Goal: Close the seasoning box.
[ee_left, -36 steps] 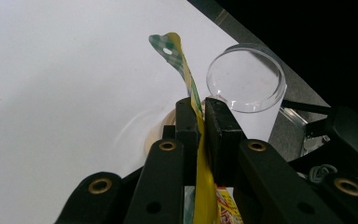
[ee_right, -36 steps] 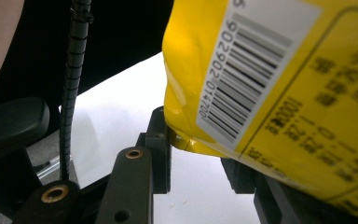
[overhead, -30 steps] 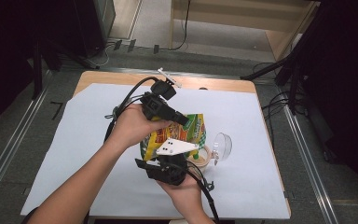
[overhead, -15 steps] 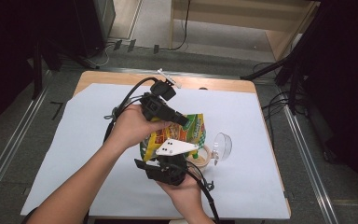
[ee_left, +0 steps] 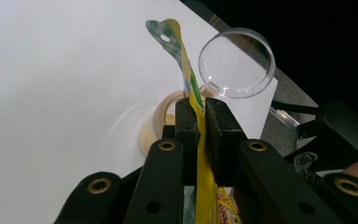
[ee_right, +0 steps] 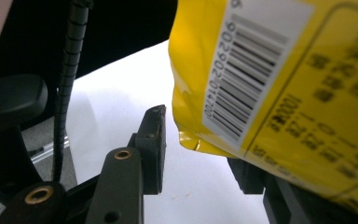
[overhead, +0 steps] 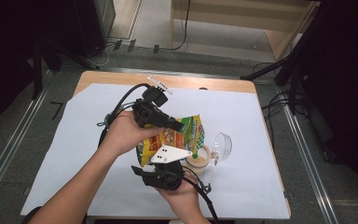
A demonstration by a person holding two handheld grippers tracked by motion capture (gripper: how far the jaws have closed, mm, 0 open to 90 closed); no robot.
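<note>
left hand-held gripper [ee_left: 196,116]: jaws pinched tight on the top edge of the yellow and green plastic snack bag [overhead: 170,139] | right hand-held gripper [ee_right: 200,144]: jaws just opening, bag bottom between them, left pad off it | bag: tilted long-way over the small round tan cup [overhead: 198,161], near the bench's [overhead: 261,196] front edge | clear round lid [ee_left: 237,63] just beside cup

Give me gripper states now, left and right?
Left gripper: closed on the top edge of the yellow snack bag.
Right gripper: open, fingers have just been opening; the bag's lower corner hangs between them, unpressed.
</note>
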